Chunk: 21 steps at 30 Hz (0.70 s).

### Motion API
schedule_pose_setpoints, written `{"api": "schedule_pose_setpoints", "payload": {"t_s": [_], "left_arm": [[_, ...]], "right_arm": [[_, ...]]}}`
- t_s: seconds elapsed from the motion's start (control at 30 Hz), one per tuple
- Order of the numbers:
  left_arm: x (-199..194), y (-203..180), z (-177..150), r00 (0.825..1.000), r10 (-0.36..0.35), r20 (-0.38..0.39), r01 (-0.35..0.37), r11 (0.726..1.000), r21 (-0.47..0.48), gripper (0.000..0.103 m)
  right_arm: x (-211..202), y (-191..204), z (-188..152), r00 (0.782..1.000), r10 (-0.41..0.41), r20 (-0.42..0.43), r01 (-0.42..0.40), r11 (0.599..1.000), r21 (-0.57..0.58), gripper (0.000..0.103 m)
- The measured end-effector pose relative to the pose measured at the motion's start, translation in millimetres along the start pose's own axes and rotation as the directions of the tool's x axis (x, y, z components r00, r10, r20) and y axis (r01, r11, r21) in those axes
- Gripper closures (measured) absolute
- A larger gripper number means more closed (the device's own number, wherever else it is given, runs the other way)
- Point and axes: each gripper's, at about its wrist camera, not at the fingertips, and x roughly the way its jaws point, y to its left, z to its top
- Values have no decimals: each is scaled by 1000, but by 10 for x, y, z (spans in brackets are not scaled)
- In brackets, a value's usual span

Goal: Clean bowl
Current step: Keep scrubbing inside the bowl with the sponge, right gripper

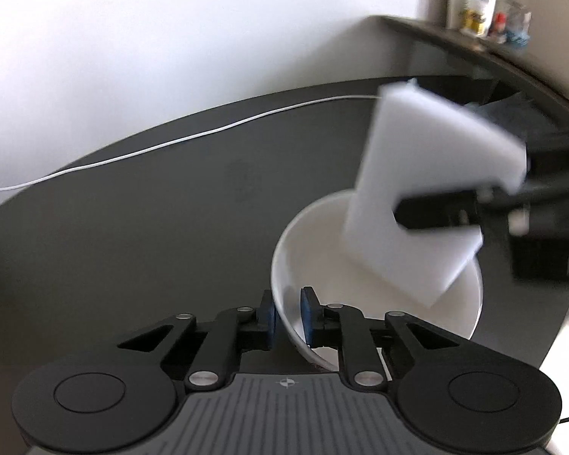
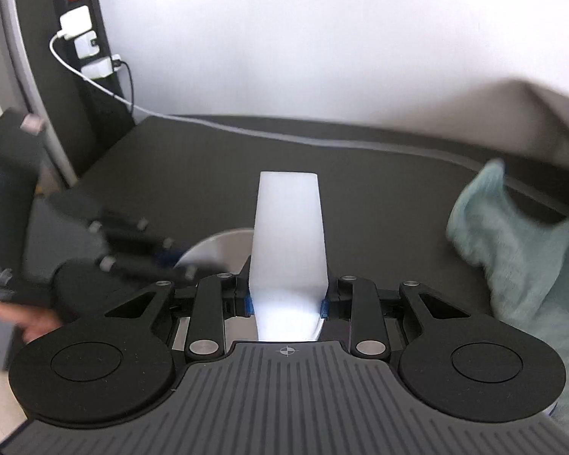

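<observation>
A white bowl (image 1: 360, 303) stands on the dark table, tilted towards me. My left gripper (image 1: 287, 316) is shut on the bowl's near rim, one blue pad outside and one inside. My right gripper (image 2: 286, 303) is shut on a white sponge block (image 2: 287, 235). In the left wrist view the sponge (image 1: 428, 197) hangs over the bowl with its lower corner inside it, held by the right gripper's fingers (image 1: 436, 212) from the right. In the right wrist view only a bit of the bowl's rim (image 2: 223, 240) shows, left of the sponge.
A white cable (image 1: 170, 144) runs across the back of the dark table (image 1: 151, 227). A teal cloth (image 2: 519, 250) lies at the right. A power strip with plugs (image 2: 81, 34) stands at the back left. A shelf with small bottles (image 1: 485, 19) is at the far right.
</observation>
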Motion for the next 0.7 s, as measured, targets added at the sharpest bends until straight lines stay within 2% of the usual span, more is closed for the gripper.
{"api": "schedule_pose_setpoints", "payload": {"t_s": [0.13, 0.2, 0.3, 0.4, 0.5, 0.6, 0.7], "left_arm": [[63, -69, 30, 1000, 21, -3, -21, 999, -42, 86], [29, -77, 5, 998, 64, -9, -65, 997, -40, 86], [17, -90, 3, 996, 89, -10, -89, 996, -28, 87], [27, -116, 2, 995, 95, -12, -95, 995, -27, 87], [15, -156, -6, 997, 81, -14, -81, 996, -19, 86], [16, -190, 27, 997, 78, -17, -78, 997, -13, 87], [14, -134, 45, 997, 78, -22, -78, 997, -27, 86]], "right_arm": [[134, 138, 130, 997, 64, 46, -62, 997, -47, 72], [254, 159, 130, 992, 124, 11, -123, 992, -34, 72], [316, 96, 109, 978, 200, -59, -199, 980, 15, 72], [274, 23, 56, 962, 238, -137, -235, 971, 39, 72], [143, 75, 2, 964, 202, -171, -210, 977, -29, 72], [-15, 294, -18, 994, 41, -98, -61, 976, -208, 72], [30, 427, -14, 999, 2, -48, -15, 963, -270, 72]]}}
